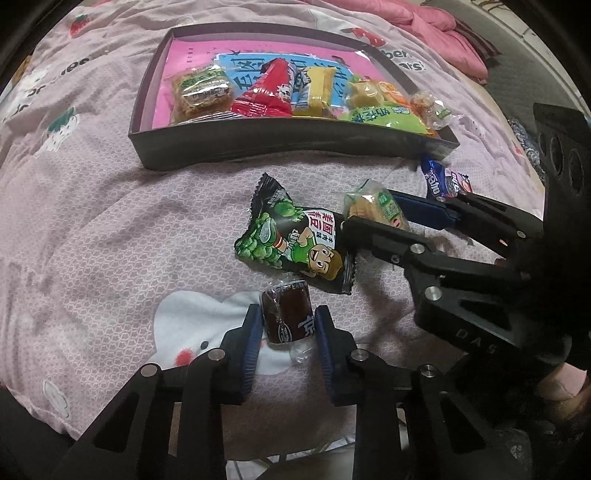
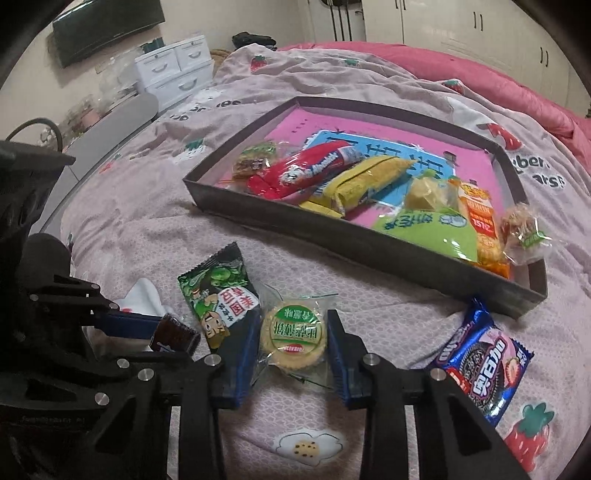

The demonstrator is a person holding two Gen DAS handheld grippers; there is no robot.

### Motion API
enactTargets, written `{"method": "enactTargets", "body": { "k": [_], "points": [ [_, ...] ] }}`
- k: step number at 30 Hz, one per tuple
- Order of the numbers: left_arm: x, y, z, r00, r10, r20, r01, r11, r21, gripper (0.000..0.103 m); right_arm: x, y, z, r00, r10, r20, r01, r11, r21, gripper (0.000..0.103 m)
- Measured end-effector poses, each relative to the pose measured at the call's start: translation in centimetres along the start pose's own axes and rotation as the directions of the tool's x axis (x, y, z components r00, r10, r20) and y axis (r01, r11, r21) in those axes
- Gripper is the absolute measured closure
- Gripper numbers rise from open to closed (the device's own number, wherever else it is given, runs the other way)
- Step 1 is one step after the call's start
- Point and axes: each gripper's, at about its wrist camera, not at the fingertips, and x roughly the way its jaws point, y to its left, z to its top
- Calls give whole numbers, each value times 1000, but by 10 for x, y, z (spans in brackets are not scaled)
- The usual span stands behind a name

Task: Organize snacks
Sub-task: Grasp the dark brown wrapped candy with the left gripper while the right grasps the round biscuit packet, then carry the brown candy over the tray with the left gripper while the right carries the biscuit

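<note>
While the right wrist view takes in drawers (image 2: 173, 70) and a wall screen (image 2: 107, 26) beyond the bed, the left wrist view shows only the quilt (image 1: 110, 229) and tray (image 1: 280, 142). Left gripper (image 1: 286, 325): blue pads closed onto a dark, glossy cylindrical candy (image 1: 286, 315), long axis pointing away from the camera. Right gripper (image 2: 293, 332): pads pressed against the crinkled clear wrapper of a round, scallop-edged biscuit (image 2: 293, 338) lying flat. Between the two items, a green pea packet (image 1: 295, 243) lies diagonally; a blue sandwich-cookie pack (image 2: 480, 362) lies near the tray's corner. Tray: dark, shallow, rectangular, holding assorted foil and plastic snacks.
</note>
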Motion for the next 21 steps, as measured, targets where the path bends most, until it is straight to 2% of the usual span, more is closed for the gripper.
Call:
{"method": "enactTargets", "body": {
  "k": [10,21],
  "points": [
    [-8,1,3,999,-11,34,11,1000,-6,76,-20,-14,3,998,-1,63,-3,998,62,68],
    [-32,-2,4,993,-5,122,3,1000,17,76,-41,-27,8,989,0,146,-18,992,122,68]
  ]
}}
